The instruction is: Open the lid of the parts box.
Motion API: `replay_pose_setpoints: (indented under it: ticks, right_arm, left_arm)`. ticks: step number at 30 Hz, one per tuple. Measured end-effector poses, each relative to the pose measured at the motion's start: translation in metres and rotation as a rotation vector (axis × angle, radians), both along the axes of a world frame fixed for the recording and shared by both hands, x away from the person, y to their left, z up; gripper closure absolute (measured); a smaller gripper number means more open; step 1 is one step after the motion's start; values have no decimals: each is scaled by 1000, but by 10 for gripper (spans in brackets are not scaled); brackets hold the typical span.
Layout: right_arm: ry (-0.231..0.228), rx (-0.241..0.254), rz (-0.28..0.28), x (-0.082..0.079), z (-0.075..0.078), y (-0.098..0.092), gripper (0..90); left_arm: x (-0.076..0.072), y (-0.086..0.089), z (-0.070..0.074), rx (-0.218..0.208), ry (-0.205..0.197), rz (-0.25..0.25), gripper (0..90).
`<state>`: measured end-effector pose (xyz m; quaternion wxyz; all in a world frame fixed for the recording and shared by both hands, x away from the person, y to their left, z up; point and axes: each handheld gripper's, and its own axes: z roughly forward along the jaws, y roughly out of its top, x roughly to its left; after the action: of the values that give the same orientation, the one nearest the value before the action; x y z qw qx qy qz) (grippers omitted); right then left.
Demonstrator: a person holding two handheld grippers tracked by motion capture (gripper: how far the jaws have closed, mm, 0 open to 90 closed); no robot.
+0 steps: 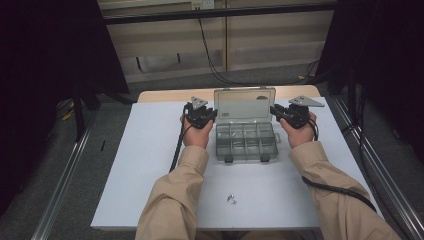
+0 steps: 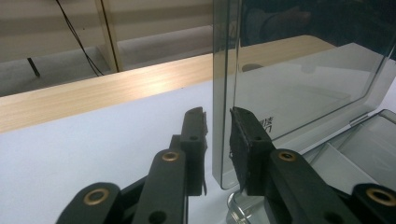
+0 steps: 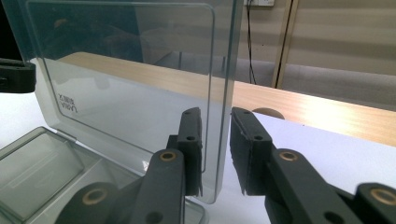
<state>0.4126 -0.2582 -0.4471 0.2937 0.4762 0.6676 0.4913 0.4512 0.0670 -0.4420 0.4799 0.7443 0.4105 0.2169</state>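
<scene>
Since both the left gripper (image 2: 217, 135) and right gripper (image 3: 216, 133) stand spread astride the upright smoky clear-plastic organiser-box lid (image 1: 244, 104), unpinched, it could drop shut.

Right tongs (image 3: 215, 154) straddle upright lid edge (image 3: 224, 93) of clear box, pads slightly apart.

White sheet-covered surface (image 1: 150, 165) with light wooden edge (image 1: 165, 95) at far side. Small shiny metal bits (image 1: 231, 199) lying near front edge. Grey floor (image 1: 165, 80) beyond, black cables (image 1: 210, 60) hanging against beige wall panels (image 1: 160, 40).
</scene>
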Motion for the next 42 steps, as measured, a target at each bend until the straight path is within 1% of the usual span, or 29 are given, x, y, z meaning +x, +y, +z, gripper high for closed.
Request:
replay_pose_setpoints:
  ticks: [1,3,6,8,9,10,11,12,13,14,16,17,18,20,22,23,25,26,28,29,30,32,35,37,38,39,40,41,42]
  right_arm:
    - [2,1,0,-1,0,0,745]
    - [1,5,-2,-2,0,0,744]
    - [2,9,-4,-5,0,-1,750]
    - [9,16,-7,-7,-1,1,773]
    - [16,19,-9,-9,-1,1,788]
    - [16,19,-9,-9,-1,1,788]
    - [22,22,-10,-9,-1,2,798]
    - [24,24,-13,-10,-1,2,811]
    - [24,20,-15,-10,0,3,824]
    - [30,13,-10,-9,0,3,857]
    - [34,10,-12,-9,0,3,866]
    - [40,5,-12,-7,0,3,880]
    - [45,-7,-9,-5,0,3,900]
    - [49,-19,-9,-1,-1,3,900]
    - [55,-24,-10,0,-2,3,900]
    - [63,-33,-9,3,-4,3,900]
    - [66,-38,-7,4,-4,3,900]
    - [65,-39,-14,5,-5,2,900]
    - [60,-40,-13,7,-6,1,900]
    - [71,-50,-16,9,-7,1,900]
    - [70,-47,-11,9,-7,2,900]
    - [67,-46,-7,9,-8,3,900]
    - [55,-39,1,7,-6,6,885]
    - [46,-41,8,7,-3,8,860]
    - [39,-30,15,6,-1,9,854]
    - [39,-30,15,6,-1,9,854]
    - [36,-13,17,5,2,10,831]
    - [37,-6,19,4,3,11,823]
    - [37,-6,19,4,3,11,823]
  left_arm:
    - [-1,-1,0,-4,-2,4,754]
    - [-2,-1,2,-7,-3,-4,748]
    - [-5,2,6,-16,3,15,746]
    - [-6,3,7,-21,9,21,750]
    - [-8,4,9,-33,3,23,764]
    - [-8,4,9,-33,3,23,785]
    - [-8,4,9,-32,5,15,824]
    - [-8,3,9,-34,9,9,824]
    - [-8,2,8,-34,13,1,850]
    - [-8,0,7,-38,18,-5,900]
    - [-7,-1,6,-40,22,-1,900]
    - [-6,-3,4,-51,25,-3,900]
    - [-4,-3,3,-48,27,-5,900]
    - [-2,-4,0,-59,36,-1,900]
    - [0,-4,-1,-53,34,2,900]
    - [1,-4,-2,-62,39,1,900]
    - [2,-4,-4,-57,39,3,900]
    - [3,-4,-4,-55,36,7,900]
    - [3,-3,-4,-41,35,11,900]
    - [3,-2,-3,-39,35,8,900]
    - [3,-2,-3,-50,36,15,900]
    - [3,-2,-2,-48,37,15,900]
    - [1,-1,0,-41,25,-1,900]
    - [0,-1,1,-37,25,-10,885]
    - [0,-1,1,-37,25,-10,875]
    - [-1,-1,2,-51,27,-11,875]
    - [-1,0,3,-48,19,-10,852]
    - [-2,0,5,-66,18,-14,843]
    - [-2,0,5,-66,18,-14,831]
